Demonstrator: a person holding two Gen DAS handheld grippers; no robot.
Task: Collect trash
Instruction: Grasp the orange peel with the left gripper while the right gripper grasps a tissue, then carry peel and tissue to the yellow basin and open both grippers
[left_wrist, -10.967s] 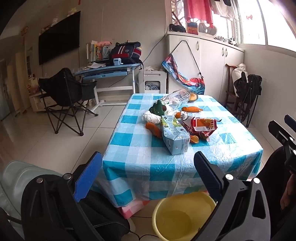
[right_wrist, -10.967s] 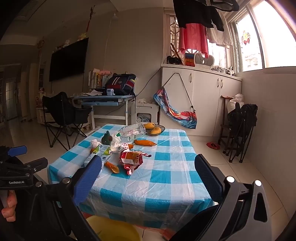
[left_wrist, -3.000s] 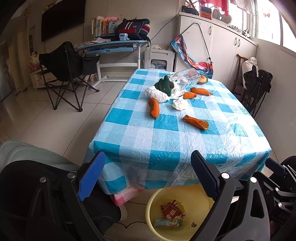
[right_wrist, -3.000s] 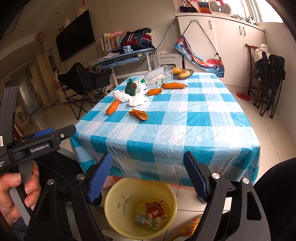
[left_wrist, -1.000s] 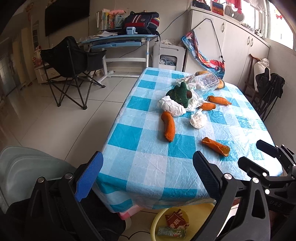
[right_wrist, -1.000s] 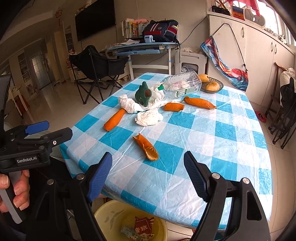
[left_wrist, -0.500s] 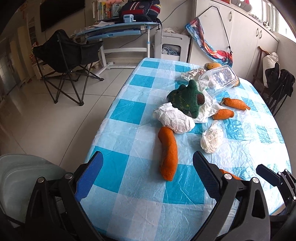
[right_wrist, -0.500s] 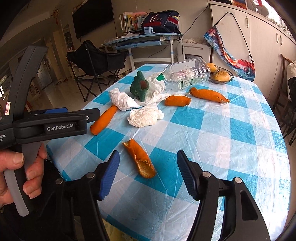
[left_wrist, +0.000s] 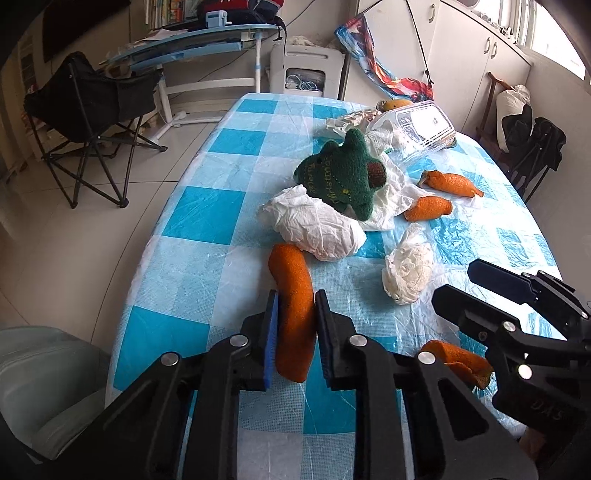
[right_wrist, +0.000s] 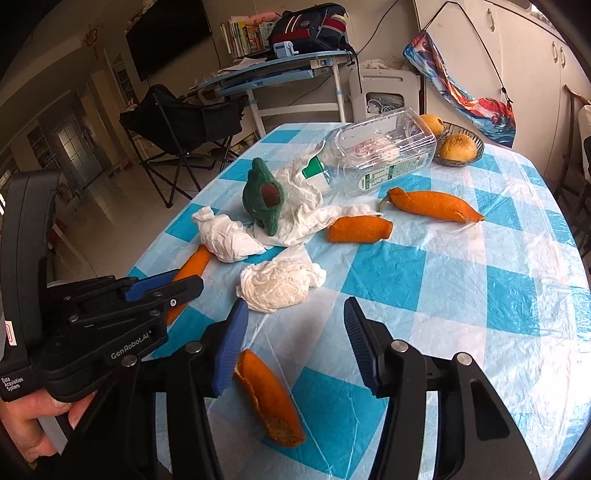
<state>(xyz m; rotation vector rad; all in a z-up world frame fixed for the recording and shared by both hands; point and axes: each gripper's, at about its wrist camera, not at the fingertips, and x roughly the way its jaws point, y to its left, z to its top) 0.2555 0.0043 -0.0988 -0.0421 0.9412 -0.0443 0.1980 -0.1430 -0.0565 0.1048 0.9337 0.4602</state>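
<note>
My left gripper (left_wrist: 295, 317) is shut on a long orange peel (left_wrist: 291, 291) that lies on the blue-checked tablecloth (left_wrist: 207, 258); the same peel (right_wrist: 188, 273) shows partly behind the left gripper (right_wrist: 162, 291) in the right wrist view. My right gripper (right_wrist: 291, 325) is open over the table, with a curled orange peel (right_wrist: 269, 398) between and below its fingers. That peel (left_wrist: 458, 362) and the right gripper (left_wrist: 491, 295) also show in the left wrist view. Crumpled white tissues (right_wrist: 277, 284) (left_wrist: 317, 229) lie just ahead.
A green plush toy (left_wrist: 343, 177) rests on spread tissue. Two more orange peels (right_wrist: 358, 229) (right_wrist: 436, 206) lie beyond. A clear plastic jar (right_wrist: 373, 155) lies on its side near a bowl of fruit (right_wrist: 458, 147). A black folding chair (left_wrist: 88, 110) stands left.
Both grippers moved forward and down over the table. The left gripper closed on the long orange peel. The right gripper narrowed and dropped over the curled peel.
</note>
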